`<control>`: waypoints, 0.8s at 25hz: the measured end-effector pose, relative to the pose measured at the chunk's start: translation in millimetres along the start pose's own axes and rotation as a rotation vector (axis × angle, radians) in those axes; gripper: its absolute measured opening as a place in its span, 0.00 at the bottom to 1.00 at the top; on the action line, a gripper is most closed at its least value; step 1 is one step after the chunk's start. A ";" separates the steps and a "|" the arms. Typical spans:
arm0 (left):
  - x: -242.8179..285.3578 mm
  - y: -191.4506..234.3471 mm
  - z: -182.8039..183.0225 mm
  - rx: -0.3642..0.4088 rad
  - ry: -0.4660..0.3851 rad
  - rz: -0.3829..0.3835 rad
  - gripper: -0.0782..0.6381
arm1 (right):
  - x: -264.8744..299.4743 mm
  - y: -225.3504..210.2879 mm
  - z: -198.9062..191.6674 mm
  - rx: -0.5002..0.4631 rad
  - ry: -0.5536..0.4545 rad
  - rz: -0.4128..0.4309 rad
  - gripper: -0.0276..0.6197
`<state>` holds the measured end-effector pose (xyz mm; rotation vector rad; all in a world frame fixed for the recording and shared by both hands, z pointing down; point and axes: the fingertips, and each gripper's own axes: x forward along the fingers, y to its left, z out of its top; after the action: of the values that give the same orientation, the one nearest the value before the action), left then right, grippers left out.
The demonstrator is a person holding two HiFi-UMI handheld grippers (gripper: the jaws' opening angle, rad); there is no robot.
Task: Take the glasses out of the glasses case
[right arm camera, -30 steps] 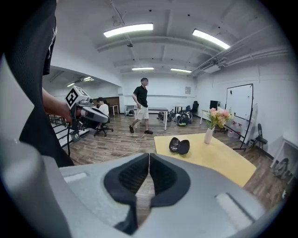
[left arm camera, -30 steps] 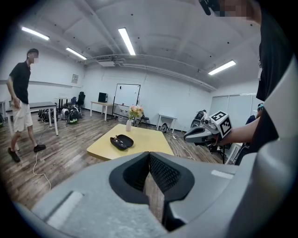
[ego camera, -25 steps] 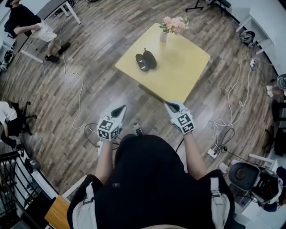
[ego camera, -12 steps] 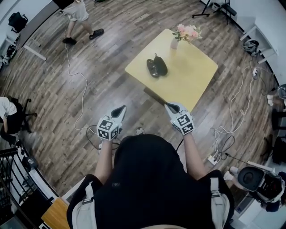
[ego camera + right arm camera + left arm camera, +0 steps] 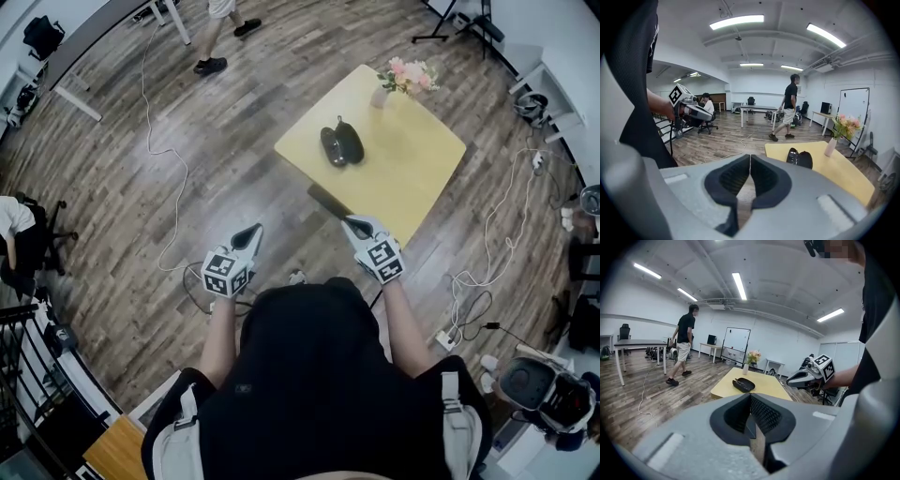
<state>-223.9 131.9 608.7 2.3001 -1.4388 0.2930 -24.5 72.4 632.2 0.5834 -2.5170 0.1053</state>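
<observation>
A black glasses case (image 5: 341, 145) lies open on the yellow table (image 5: 412, 178); it shows too in the left gripper view as the case (image 5: 743, 385) and in the right gripper view as the case (image 5: 799, 159). I cannot make out the glasses inside. My left gripper (image 5: 250, 232) is shut and empty, held over the floor well short of the table. My right gripper (image 5: 351, 222) is shut and empty, near the table's near corner. Both jaw pairs meet with nothing between them.
A vase of pink flowers (image 5: 403, 77) stands at the table's far side. A person (image 5: 684, 343) walks across the wooden floor beyond. Cables (image 5: 164, 159) trail on the floor at left and cables (image 5: 497, 234) at right. Desks line the walls; a seated person (image 5: 11, 225) is far left.
The table and case have shifted rightward and a bit nearer in the head view as I move. The walking person went from left toward the top. Both grippers stay shut.
</observation>
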 end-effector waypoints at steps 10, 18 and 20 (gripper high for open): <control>3.1 5.1 4.2 -0.004 -0.011 -0.011 0.12 | 0.1 -9.3 -2.8 0.018 0.018 -0.024 0.05; 16.7 14.7 14.6 -0.025 -0.014 0.008 0.12 | 13.3 -29.6 10.0 -0.008 0.019 0.002 0.05; 23.2 15.9 17.5 -0.022 -0.011 0.007 0.12 | 15.2 -36.9 10.8 -0.006 0.016 0.001 0.05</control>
<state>-228.5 99.1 605.7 2.2831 -1.4492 0.2662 -25.5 31.1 629.4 0.5764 -2.5010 0.1025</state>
